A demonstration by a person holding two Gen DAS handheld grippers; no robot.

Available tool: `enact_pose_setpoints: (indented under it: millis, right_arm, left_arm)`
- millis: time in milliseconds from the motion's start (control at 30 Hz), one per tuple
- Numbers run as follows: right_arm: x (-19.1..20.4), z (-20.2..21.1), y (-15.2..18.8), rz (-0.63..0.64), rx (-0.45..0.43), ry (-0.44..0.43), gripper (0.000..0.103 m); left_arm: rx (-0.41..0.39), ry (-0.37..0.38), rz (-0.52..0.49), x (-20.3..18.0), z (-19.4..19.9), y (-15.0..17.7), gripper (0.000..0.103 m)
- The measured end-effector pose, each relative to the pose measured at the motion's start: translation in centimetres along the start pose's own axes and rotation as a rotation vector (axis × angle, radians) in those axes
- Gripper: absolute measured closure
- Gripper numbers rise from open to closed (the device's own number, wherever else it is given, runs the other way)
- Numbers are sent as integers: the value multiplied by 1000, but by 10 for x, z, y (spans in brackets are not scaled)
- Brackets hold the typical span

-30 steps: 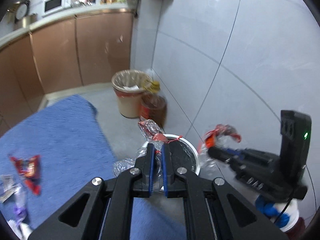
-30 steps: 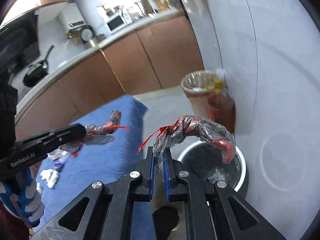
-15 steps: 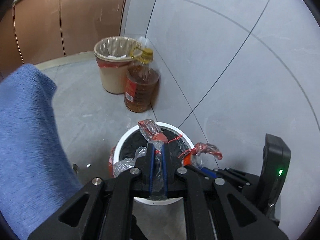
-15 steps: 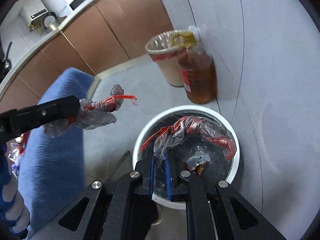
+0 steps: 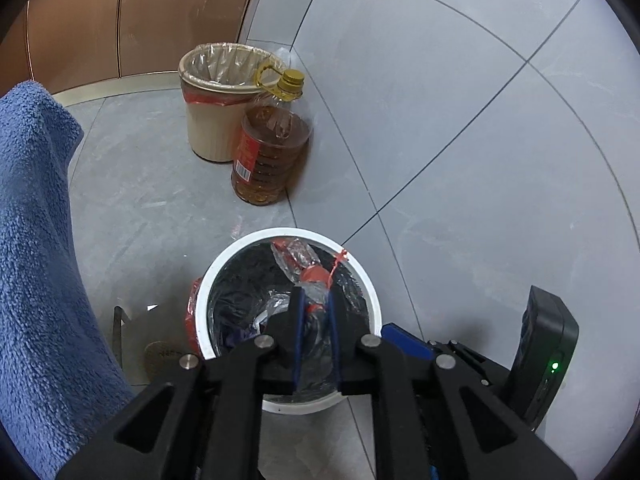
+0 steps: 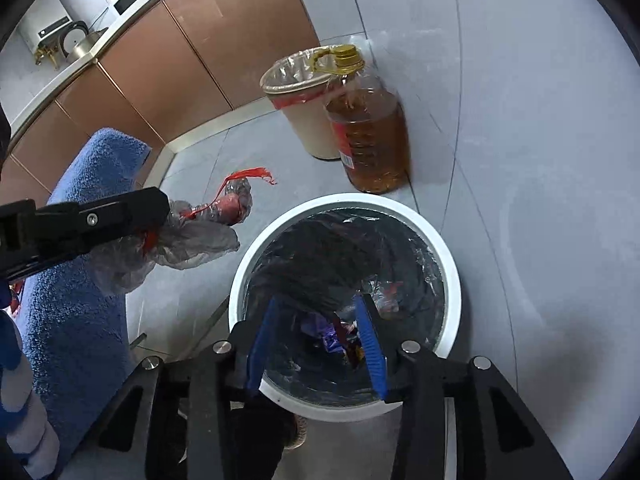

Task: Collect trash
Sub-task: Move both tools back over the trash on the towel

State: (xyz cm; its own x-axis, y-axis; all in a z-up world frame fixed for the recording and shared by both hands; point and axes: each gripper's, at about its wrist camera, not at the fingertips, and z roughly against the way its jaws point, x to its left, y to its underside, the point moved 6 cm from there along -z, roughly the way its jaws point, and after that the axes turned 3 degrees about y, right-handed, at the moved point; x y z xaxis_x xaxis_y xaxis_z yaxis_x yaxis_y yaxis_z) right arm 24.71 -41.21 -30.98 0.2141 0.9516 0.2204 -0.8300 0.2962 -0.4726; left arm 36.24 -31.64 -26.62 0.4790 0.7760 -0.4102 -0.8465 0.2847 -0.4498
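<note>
Since the frame half a second ago, our right tongs (image 6: 316,344) have spread apart and let go of their red-and-clear wrapper; they now stand wide over the white-rimmed bin (image 6: 448,264), empty. Our left tongs (image 5: 316,312) remain clamped on a crumpled clear wrapper with red print (image 5: 308,276), held above the bin's mouth in the left view and just beside its left rim in the right view (image 6: 200,232).

Surroundings: a beige lined bin (image 5: 212,120) stands against the brown cabinets (image 5: 120,20), and touching it is a large oil bottle (image 5: 268,156) with yellow cap and handle, amber contents and a red label bearing a barcode; its writing is too small to read. A blue fleece cover (image 5: 36,240) drapes at the left, near the bin. Grey floor tiles (image 5: 480,140) surround everything.

Contents: within the black liner (image 6: 320,256) lie purple and red scraps (image 6: 332,336) and clear film, directly below our right tongs. A red liner edge (image 5: 192,312) shows outside the bin's left wall.
</note>
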Motion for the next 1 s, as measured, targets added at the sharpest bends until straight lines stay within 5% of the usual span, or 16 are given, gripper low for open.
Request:
enact_pose_setpoints:
  millis: [100,233,600,1000]
  right_arm:
    - [1,5,0,-4,-9,4,60]
    - [8,13,-1,9,-19,11,59]
    - [33,49,-7,42,-85,18,57]
    - [107,157,-21,155,-276,-44,56]
  left_arm:
    - [-12,15,2,-2,8,-1,88]
    - [-33,34,7,-4,18,-2,67]
    - [-133,26,-40,-12,81,7,67]
    - [-364,-70,-71,-3,228,33,67]
